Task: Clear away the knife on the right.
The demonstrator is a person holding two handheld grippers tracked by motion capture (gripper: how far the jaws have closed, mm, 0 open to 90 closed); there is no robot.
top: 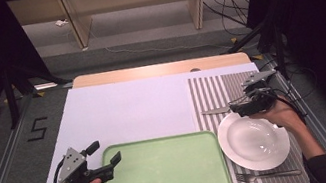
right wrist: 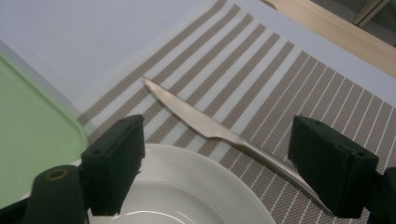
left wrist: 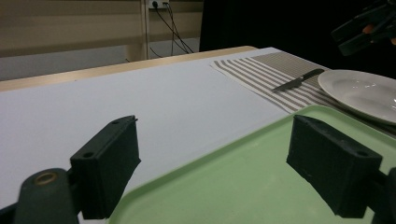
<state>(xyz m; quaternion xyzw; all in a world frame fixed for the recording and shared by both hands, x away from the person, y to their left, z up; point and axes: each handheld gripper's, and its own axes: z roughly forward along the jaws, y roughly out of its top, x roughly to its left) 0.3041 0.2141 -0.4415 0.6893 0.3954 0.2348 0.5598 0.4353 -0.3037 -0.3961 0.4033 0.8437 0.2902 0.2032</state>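
Cutlery is waiting to be collected, by the look of it: the pale green plastic tray is lying bare on the desk, so nothing is loaded yet and, I'd judge, the whole clearing job is ahead.

Right tongs are hovering over the far rim of the round white plate, jaws spread wide and gripping nothing. Just beyond that rim, on the brown-and-white striped placemat, the slim steel table knife is lying flat, blade tip pointing toward the tray side. In the right gripper view the knife is running diagonally between the two open jaws, its handle end passing under the right-hand jaw, so the tongs are lining up above it but not touching.

Left tongs are also spread, sitting at the tray's near-left corner, one jaw over the green rim, the other over the white sheet, holding nothing.

A steel fork is resting on the placemat on the near side of the plate, well apart from both tongs. Knife, fork and plate all look yet to be moved.
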